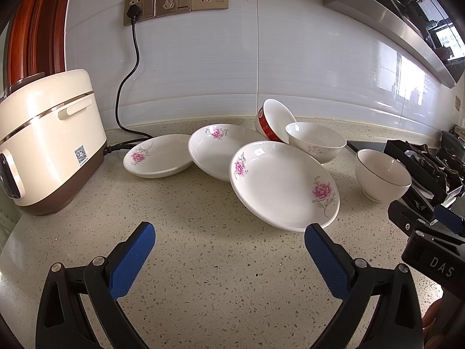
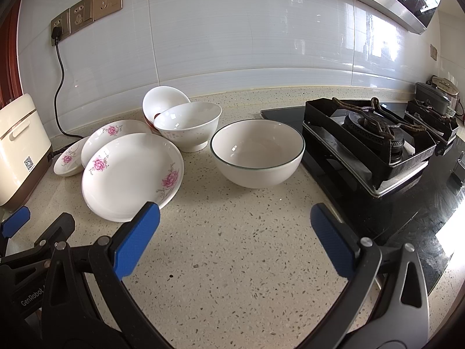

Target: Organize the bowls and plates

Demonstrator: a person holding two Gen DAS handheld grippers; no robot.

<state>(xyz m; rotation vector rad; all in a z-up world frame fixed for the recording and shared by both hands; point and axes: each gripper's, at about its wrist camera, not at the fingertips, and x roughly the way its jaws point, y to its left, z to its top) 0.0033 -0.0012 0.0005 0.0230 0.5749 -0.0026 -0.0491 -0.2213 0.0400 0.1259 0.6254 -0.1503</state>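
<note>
Left wrist view: the left gripper [image 1: 229,237] hangs wide over the speckled counter [image 1: 203,276], gripping nothing. Three flowered plates [image 1: 282,186] overlap toward the counter's back edge, the nearest tilted. Behind them a red-sided bowl [image 1: 271,120] leans, apparently against a white bowl [image 2: 187,126]. The right gripper [image 2: 235,218], equally wide and empty, faces a green-rimmed bowl [image 2: 257,152] beside the gas stove [image 2: 369,142]; a rice cooker [image 1: 49,142] sits at the left end.
</note>
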